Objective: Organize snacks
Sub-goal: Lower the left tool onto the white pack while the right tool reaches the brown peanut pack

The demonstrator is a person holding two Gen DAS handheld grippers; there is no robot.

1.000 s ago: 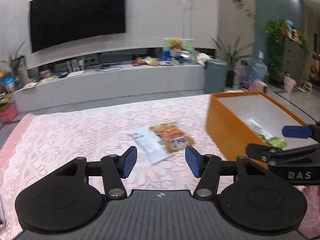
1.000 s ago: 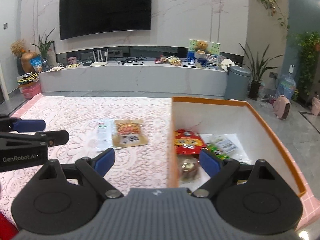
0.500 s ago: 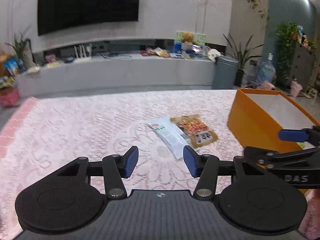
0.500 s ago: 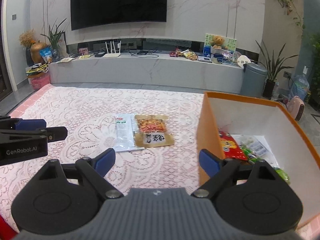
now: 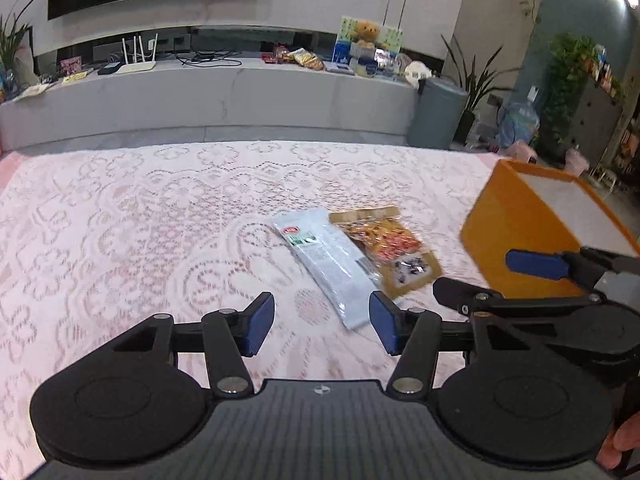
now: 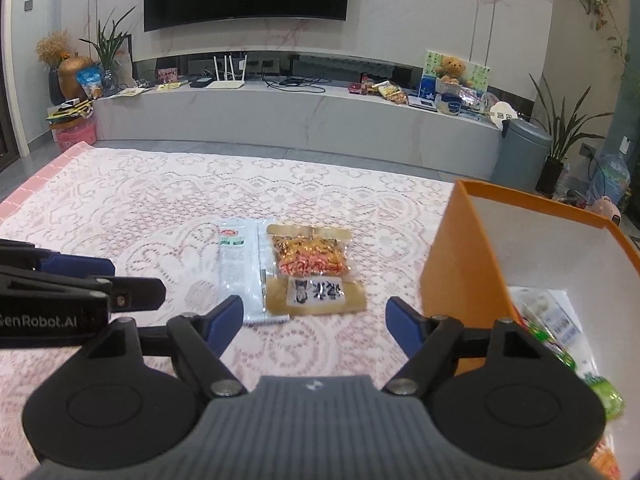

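Two snack packets lie side by side on the pink lace tablecloth [image 6: 120, 208]: a white packet [image 6: 240, 268] [image 5: 326, 258] and a clear-and-tan packet of orange snacks [image 6: 314, 270] [image 5: 390, 248]. An orange box [image 6: 460, 276] [image 5: 516, 236] with a white inside stands to their right and holds several green and white snack packets [image 6: 556, 328]. My left gripper [image 5: 322, 328] is open and empty, just short of the white packet. My right gripper [image 6: 314, 324] is open and empty, just short of the tan packet. Each gripper shows at the edge of the other's view.
Beyond the table's far edge run a long grey TV console [image 6: 280, 116] with clutter, a grey bin [image 6: 520, 152] and potted plants. The box stands at the table's right side.
Both grippers have moved left, away from the box and toward the two packets on the cloth, and a little closer to them. Both stay open and empty.
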